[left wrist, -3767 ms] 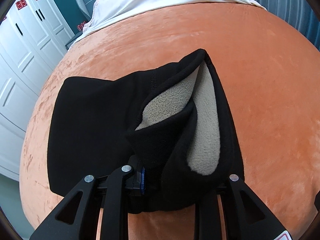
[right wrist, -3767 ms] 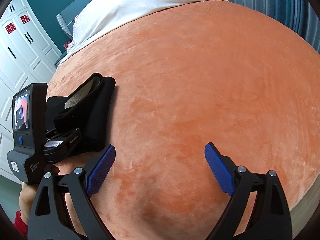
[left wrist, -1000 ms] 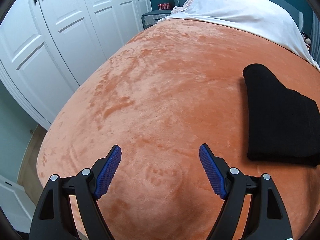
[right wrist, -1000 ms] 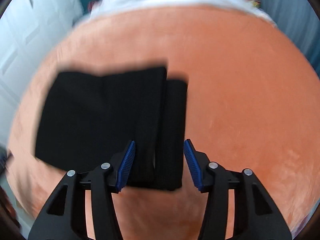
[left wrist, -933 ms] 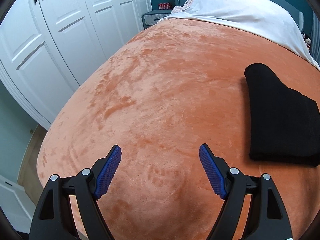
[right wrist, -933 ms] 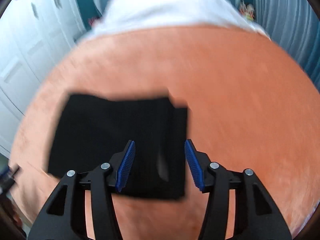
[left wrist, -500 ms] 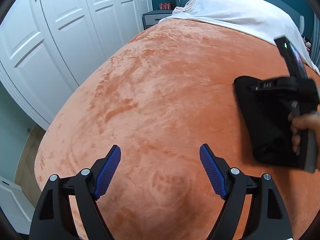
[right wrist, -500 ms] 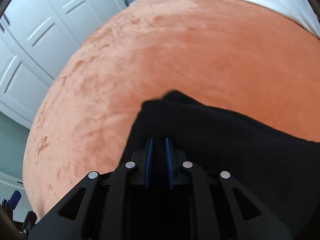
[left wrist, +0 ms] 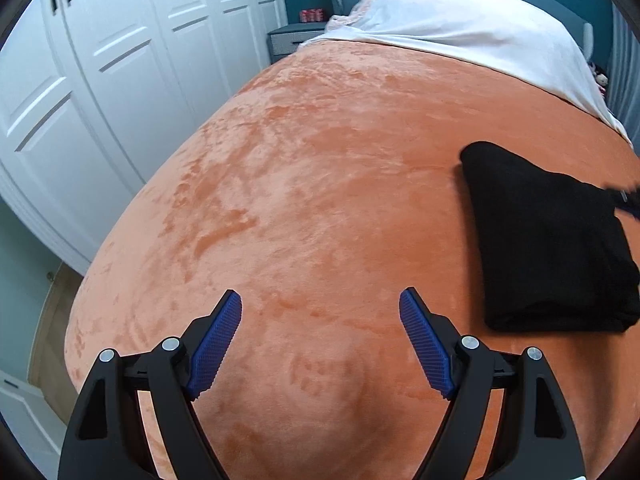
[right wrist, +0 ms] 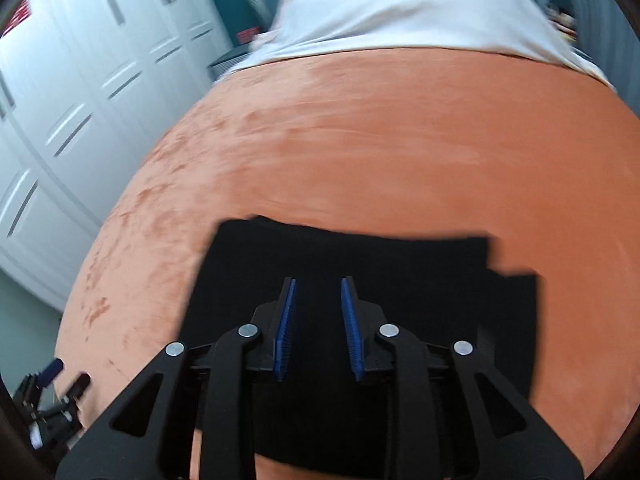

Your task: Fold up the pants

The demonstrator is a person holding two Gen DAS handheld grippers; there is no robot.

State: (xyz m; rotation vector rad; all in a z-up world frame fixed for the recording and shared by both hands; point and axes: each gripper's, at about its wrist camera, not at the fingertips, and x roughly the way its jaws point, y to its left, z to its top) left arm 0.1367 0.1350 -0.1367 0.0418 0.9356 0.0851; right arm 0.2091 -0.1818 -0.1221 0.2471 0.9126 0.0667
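The black pants (left wrist: pixel 548 240) lie folded into a thick rectangle on the orange blanket (left wrist: pixel 320 184), at the right of the left wrist view. My left gripper (left wrist: pixel 320 304) is open and empty over bare blanket, well left of the pants. In the blurred right wrist view the pants (right wrist: pixel 420 264) lie flat under my right gripper (right wrist: pixel 318 284). Its jaws stand a narrow gap apart with nothing between them, above the folded cloth. A tip of the right gripper (left wrist: pixel 626 200) shows at the frame's right edge in the left wrist view.
White wardrobe doors (left wrist: pixel 100 80) stand along the left of the bed. A white sheet (left wrist: pixel 460 28) covers the head of the bed, with a grey nightstand (left wrist: pixel 292 40) beside it. The blanket's edge drops to a wooden floor (left wrist: pixel 52 320) at the left.
My right gripper, shut on the pants half a second ago, has parted slightly and lifted back off them. The pants lie flat. My left gripper has stayed in place, open.
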